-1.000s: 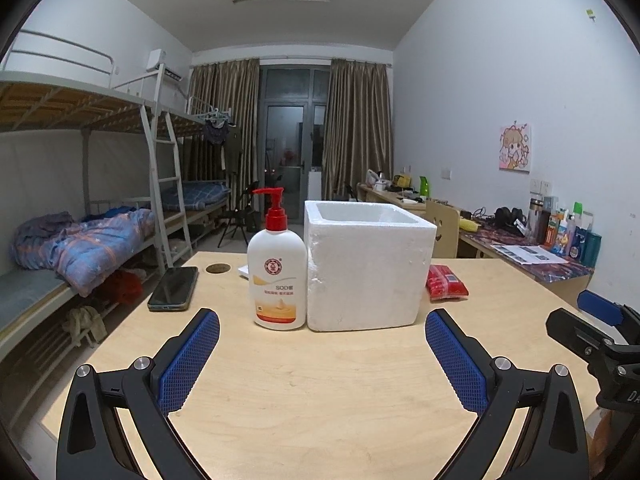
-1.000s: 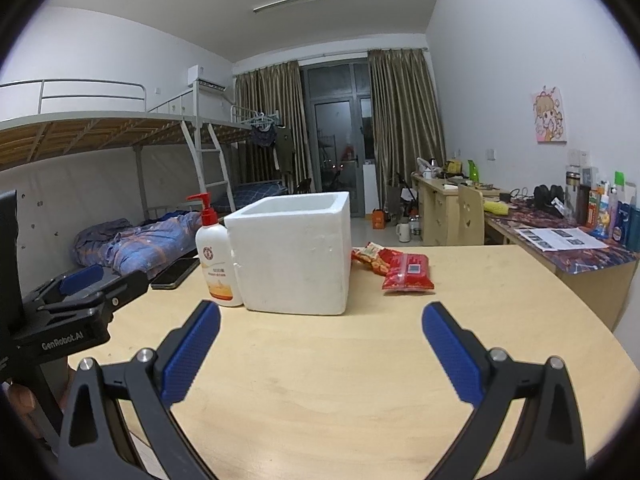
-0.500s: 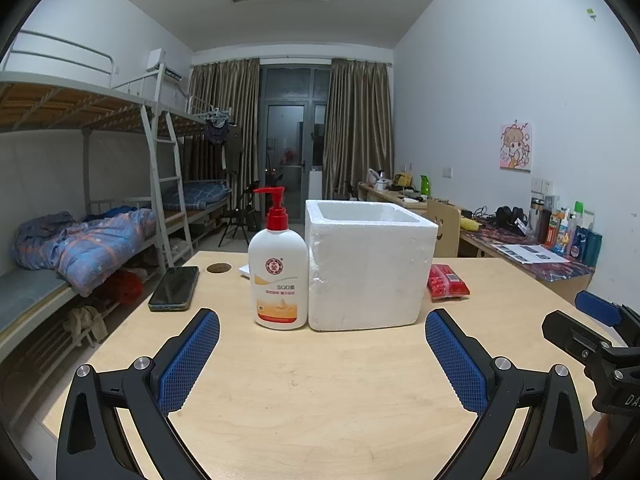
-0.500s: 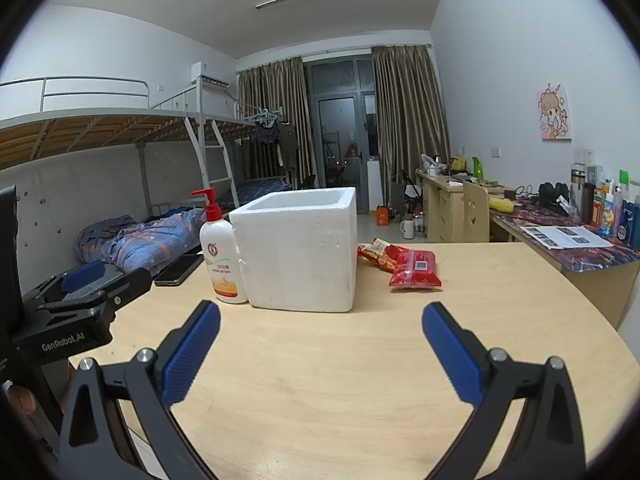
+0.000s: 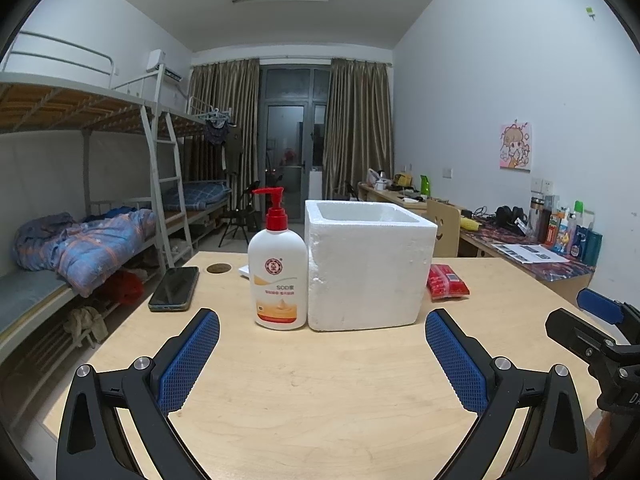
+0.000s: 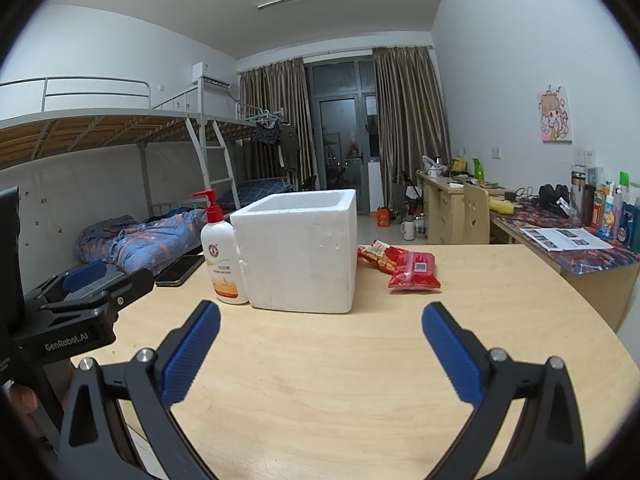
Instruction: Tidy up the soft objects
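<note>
Left gripper (image 5: pixel 322 354) spread wide, blue pads (image 5: pixel 188 360) far apart, nothing between them, poised above the near part of the wooden table (image 5: pixel 320 400) without visible contact. Right gripper (image 6: pixel 321 350) likewise spread wide, holding nothing, touching nothing, above the near table edge.

White foam box (image 5: pixel 368 268) upright at mid-table, open at the top, inside not visible. Lotion pump bottle (image 5: pixel 278 276) upright, pressed against the box's left side. Dark phone (image 5: pixel 175 289) flat on the table, left of the bottle and near the left edge.

Red soft packet (image 6: pixel 414 271) lying flat to the right of the box, apart from it; second snack packet (image 6: pixel 376 254), red and orange, just behind, touching or overlapping the first, close to the box's far right corner. From the left wrist view, only the red packet (image 5: pixel 446 282) peeking out past the box's right side.

Left gripper's body (image 6: pixel 80 312) visible at the left border of the right wrist view; right gripper's body (image 5: pixel 592 332) at the right border of the left wrist view.
</note>
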The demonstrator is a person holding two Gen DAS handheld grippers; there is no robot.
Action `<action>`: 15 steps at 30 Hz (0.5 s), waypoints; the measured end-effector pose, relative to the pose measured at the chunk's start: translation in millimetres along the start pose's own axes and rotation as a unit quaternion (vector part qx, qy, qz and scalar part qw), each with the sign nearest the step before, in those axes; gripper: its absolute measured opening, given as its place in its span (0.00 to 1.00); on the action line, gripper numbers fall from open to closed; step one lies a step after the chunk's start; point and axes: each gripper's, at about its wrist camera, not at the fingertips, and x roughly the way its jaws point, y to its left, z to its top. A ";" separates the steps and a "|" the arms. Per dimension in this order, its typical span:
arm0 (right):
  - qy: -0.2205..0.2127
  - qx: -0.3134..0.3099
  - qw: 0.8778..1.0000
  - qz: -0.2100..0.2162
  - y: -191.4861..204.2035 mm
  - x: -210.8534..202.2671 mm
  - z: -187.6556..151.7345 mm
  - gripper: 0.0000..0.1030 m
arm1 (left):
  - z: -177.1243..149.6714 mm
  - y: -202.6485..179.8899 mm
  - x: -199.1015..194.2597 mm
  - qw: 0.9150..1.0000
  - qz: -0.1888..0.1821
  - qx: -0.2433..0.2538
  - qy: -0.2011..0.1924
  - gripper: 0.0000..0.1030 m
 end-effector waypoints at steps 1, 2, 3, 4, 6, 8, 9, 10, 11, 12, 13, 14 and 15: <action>0.000 0.000 1.000 0.000 0.1 0.2 0.2 0.99 | -0.4 -0.1 0.2 1.000 -0.003 0.001 0.001 1.00; 0.001 0.000 1.000 0.001 0.0 0.6 0.1 0.99 | -0.6 -0.2 0.4 1.000 -0.005 0.001 0.001 1.00; 0.002 -0.001 1.000 0.001 0.2 0.5 0.3 0.99 | -0.9 -0.4 0.4 1.000 -0.005 0.001 0.002 1.00; 0.002 -0.002 1.000 0.000 0.5 0.8 0.7 0.99 | -0.9 -0.6 0.2 1.000 -0.004 0.002 0.001 1.00; 0.002 -0.003 1.000 0.000 0.9 0.5 0.9 0.99 | -1.2 0.1 0.0 1.000 -0.005 0.004 0.001 1.00; 0.002 -0.004 1.000 0.000 0.8 -0.2 1.2 0.99 | -1.6 1.4 -0.4 1.000 -0.006 0.001 0.001 1.00; 0.002 -0.005 1.000 0.000 0.7 -0.2 1.3 0.99 | -1.4 2.0 -0.5 1.000 -0.008 0.000 0.001 1.00; 0.002 -0.006 1.000 0.000 0.5 0.1 1.3 0.99 | -1.5 2.2 -0.4 1.000 -0.006 0.001 0.002 1.00; 0.002 -0.005 1.000 -0.001 0.3 0.2 1.3 0.99 | -1.7 2.1 -0.4 1.000 -0.005 0.002 0.001 1.00; 0.002 -0.005 1.000 -0.001 0.0 0.4 1.5 0.99 | -1.7 2.1 -0.4 1.000 -0.005 0.003 0.002 1.00; 0.003 -0.005 1.000 0.000 0.0 0.5 1.6 0.99 | -1.7 2.0 -0.5 1.000 -0.005 0.001 0.002 1.00; 0.002 -0.005 1.000 -0.002 -0.2 0.5 1.8 0.99 | -1.7 1.7 -0.2 1.000 -0.005 0.001 0.001 1.00; 0.002 -0.005 1.000 -0.002 0.2 -0.1 1.6 0.99 | -1.7 1.8 -0.2 1.000 -0.005 0.001 0.002 1.00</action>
